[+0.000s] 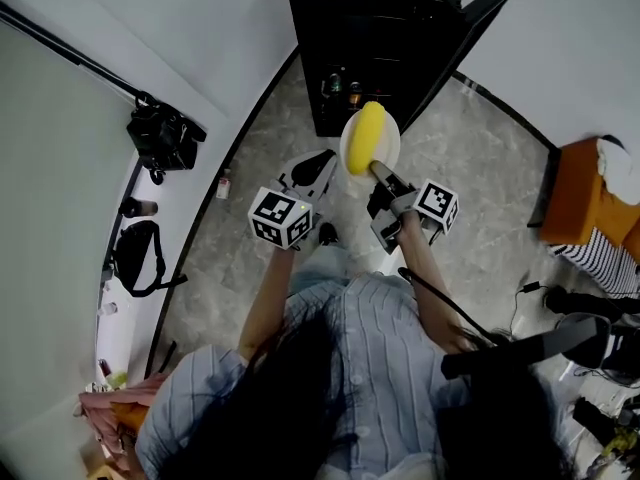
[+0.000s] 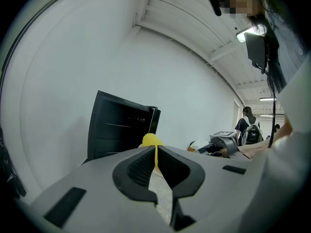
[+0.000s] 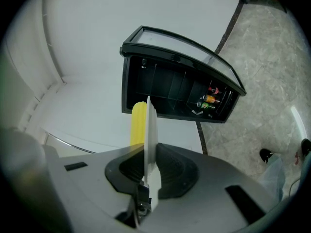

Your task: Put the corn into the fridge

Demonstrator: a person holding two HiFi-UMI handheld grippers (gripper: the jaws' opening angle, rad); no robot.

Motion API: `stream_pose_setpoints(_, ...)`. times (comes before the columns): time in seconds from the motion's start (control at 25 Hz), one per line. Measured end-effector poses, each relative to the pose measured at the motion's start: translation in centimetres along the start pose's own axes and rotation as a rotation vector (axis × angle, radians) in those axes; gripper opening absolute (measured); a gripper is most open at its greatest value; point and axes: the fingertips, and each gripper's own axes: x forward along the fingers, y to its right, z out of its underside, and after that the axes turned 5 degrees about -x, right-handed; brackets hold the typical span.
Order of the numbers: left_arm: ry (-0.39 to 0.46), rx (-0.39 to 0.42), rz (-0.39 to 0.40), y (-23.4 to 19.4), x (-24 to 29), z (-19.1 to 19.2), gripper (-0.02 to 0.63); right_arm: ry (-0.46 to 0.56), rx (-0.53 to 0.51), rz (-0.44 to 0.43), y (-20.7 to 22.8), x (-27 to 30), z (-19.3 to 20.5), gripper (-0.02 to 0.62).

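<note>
Right hand-held gripper: I saw it clamped on the plate rim.
Corn: lay on that plate, just beyond the jaws, before the open fridge.
Left hand-held gripper: jaws together, empty.

No legible text, brand, number or sign in any of the three views. Square black-and-white coded patterns on the left marker cube and the right marker cube, centre of the head view: machine-read patterns only, no letters or digits. Red, orange and green patches on the small bottles inside the fridge, right of centre in the right gripper view: possibly labels, too small to read.
</note>
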Motion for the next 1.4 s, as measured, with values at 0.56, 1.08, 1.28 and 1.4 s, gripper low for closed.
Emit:
stream_pose_setpoints(0.56,-0.001,-0.048,0.038,-6.1,-0.9,-0.4,0.023,0.049,-0.001,0.017,-1.1,4.6,0.2,0.037)
stream_pose_setpoints(1.08,0.006,-0.062,0.014,-8.1,-0.4,-0.7,0.023,0.048,-0.014,0.03,-0.9,6.4,-2.3,0.037)
stream_pose_setpoints(1.28,0.017,-0.054,-0.014,-9.6,0.2,-2.1,0.023,0.051,-0.021,0.032,-1.0,8.0,-4.4,0.037)
stream_pose_setpoints(1.4,0.032,-0.058,-0.035,-10.9,1.1,-2.9,0.023,0.04,-0.036,0.028,-1.2,9.3,-5.7,0.037)
